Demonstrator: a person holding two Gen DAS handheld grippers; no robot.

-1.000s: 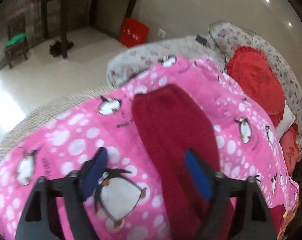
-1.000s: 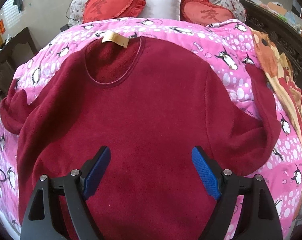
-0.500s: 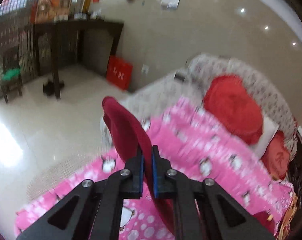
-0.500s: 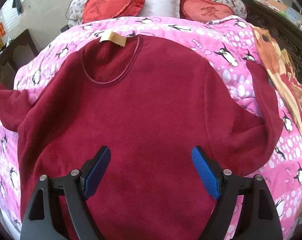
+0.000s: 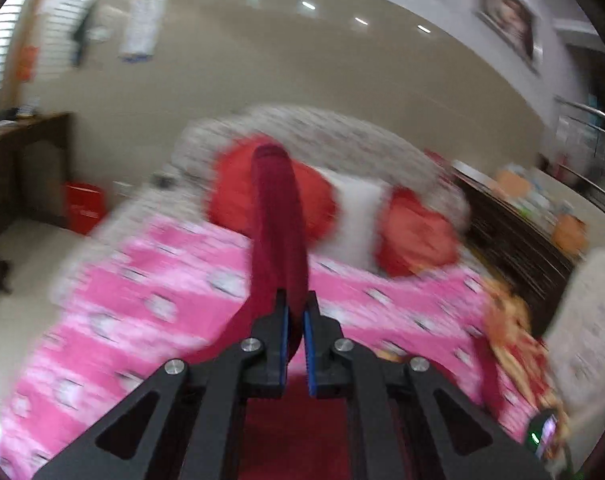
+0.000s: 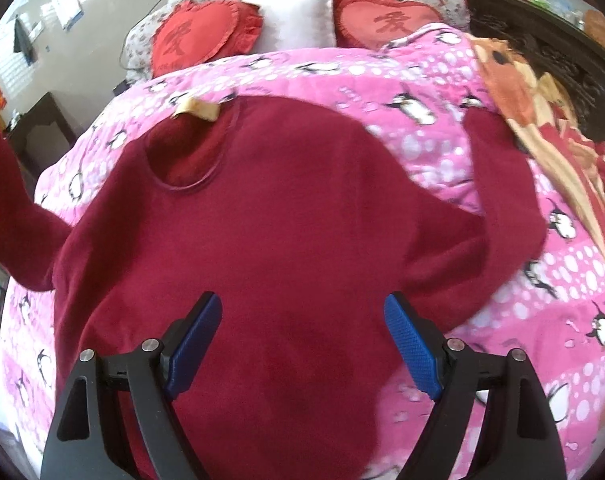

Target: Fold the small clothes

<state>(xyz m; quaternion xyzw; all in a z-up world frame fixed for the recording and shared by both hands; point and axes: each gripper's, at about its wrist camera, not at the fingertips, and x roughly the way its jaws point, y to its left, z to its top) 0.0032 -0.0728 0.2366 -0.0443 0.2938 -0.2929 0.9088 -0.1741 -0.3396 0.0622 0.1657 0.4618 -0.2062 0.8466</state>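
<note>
A dark red fleece sweater (image 6: 270, 232) lies flat, front up, on a pink penguin-print blanket (image 6: 422, 92), collar towards the pillows. My left gripper (image 5: 295, 320) is shut on the sweater's left sleeve (image 5: 276, 216) and holds it lifted, the cuff standing up in front of the camera. In the right wrist view that raised sleeve (image 6: 6, 216) rises at the far left. My right gripper (image 6: 302, 320) is open and empty, hovering over the sweater's lower body. The right sleeve (image 6: 502, 184) lies bent on the blanket.
Two red heart cushions (image 6: 198, 36) and a white pillow (image 6: 294, 20) sit at the bed's head. An orange patterned blanket (image 6: 542, 112) lies along the right side. A dark wooden desk (image 5: 6, 160) and a red bag (image 5: 84, 208) stand beyond the bed's left side.
My left gripper shut on the left sleeve, lifted it off the blanket and swung right towards the bed's head. My right gripper stayed open over the sweater, shifting slightly.
</note>
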